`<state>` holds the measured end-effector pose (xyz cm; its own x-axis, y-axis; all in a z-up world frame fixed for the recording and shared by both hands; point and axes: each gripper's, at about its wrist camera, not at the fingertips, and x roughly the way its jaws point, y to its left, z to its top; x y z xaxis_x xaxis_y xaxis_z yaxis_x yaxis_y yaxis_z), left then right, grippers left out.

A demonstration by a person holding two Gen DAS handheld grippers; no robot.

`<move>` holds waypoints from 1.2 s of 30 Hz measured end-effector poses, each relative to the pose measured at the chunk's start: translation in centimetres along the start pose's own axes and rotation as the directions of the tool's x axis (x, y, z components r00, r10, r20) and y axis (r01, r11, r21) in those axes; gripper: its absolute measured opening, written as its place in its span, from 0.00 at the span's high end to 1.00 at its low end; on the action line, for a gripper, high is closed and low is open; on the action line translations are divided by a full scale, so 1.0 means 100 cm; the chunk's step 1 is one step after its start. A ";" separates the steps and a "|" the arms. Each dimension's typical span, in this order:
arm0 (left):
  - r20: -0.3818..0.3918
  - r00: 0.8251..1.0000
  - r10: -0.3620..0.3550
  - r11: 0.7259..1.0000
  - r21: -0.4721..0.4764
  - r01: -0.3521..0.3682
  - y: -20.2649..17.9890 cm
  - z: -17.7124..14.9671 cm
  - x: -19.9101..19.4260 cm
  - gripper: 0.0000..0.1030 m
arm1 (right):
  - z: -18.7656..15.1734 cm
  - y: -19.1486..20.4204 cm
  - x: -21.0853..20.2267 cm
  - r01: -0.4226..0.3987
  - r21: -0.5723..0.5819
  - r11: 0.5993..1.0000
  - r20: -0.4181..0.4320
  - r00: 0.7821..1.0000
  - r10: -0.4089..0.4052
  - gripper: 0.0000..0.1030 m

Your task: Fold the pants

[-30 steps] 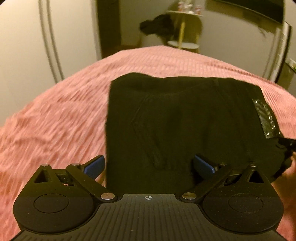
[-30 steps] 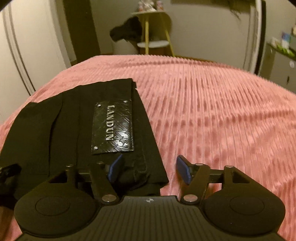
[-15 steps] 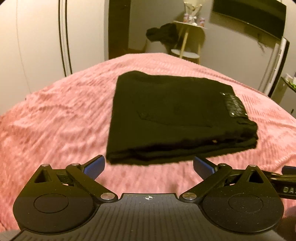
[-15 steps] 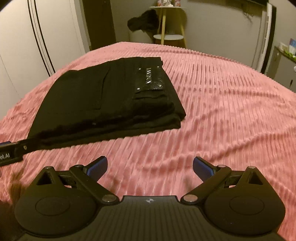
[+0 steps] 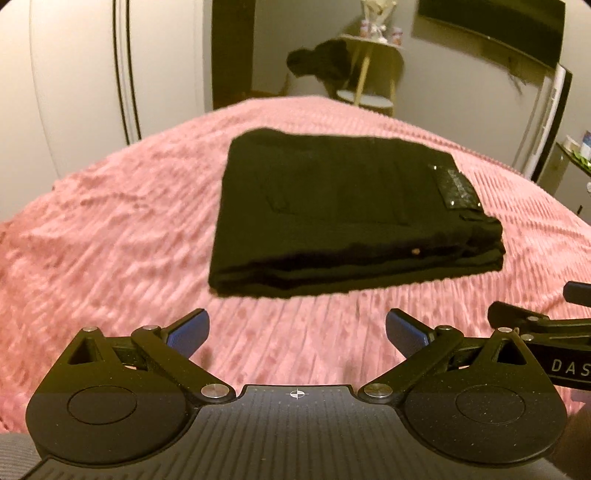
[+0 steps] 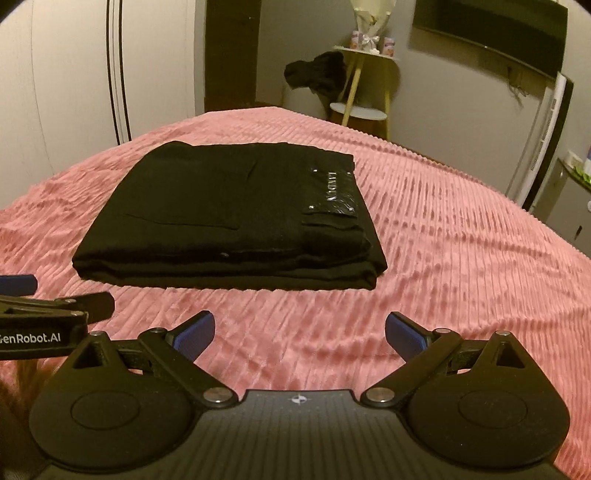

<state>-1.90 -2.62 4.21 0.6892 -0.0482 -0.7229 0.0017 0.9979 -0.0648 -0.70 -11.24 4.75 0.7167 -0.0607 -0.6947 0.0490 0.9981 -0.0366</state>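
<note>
Black pants [image 5: 343, 214] [image 6: 232, 218] lie folded into a thick rectangle on the pink ribbed bedspread [image 5: 110, 240] [image 6: 461, 258]. A shiny black brand patch [image 5: 456, 186] [image 6: 338, 195] faces up near their right edge. My left gripper [image 5: 297, 330] hovers open over bare bedspread, short of the pants' near edge, with nothing between its blue pads. My right gripper [image 6: 299, 332] is likewise open and empty, on the near side of the pants. Each gripper shows at the edge of the other's view.
Beyond the bed stand a small round-topped side table [image 6: 364, 59] with dark clothing [image 6: 317, 75] draped on it, white wardrobe doors [image 5: 74, 74] on the left, and a wall screen [image 6: 491, 29]. A low cabinet [image 6: 569, 192] stands at the right.
Both grippers pulled back from the pants toward the near side of the bed. The right jaws widened and let go of the pants' edge. The pants now lie flat and free.
</note>
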 end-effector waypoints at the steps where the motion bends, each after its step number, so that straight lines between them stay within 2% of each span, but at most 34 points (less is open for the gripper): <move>1: -0.011 1.000 -0.002 1.000 -0.008 0.002 0.001 0.000 0.002 0.00 | -0.001 -0.001 0.002 0.005 0.012 1.000 0.001 1.000 -0.005 0.04; 6: -0.046 0.999 -0.021 1.000 -0.022 0.020 0.002 -0.001 0.012 0.00 | -0.003 -0.006 0.007 -0.007 0.058 0.998 0.007 1.000 0.006 0.04; 16: -0.086 0.996 -0.040 0.999 -0.028 0.038 0.000 -0.001 0.021 0.00 | -0.007 -0.001 0.015 -0.014 0.044 0.999 -0.013 1.000 0.015 0.04; 36: -0.104 0.994 -0.036 0.999 -0.034 0.033 0.001 -0.002 0.022 0.00 | -0.009 -0.005 0.009 -0.027 0.078 0.997 -0.004 1.000 0.027 0.04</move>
<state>-0.53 -2.66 2.52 0.6100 -0.0883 -0.7875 -0.0002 0.9938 -0.1116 -0.68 -11.74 3.53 0.7148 -0.0334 -0.6986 0.0837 0.9958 0.0380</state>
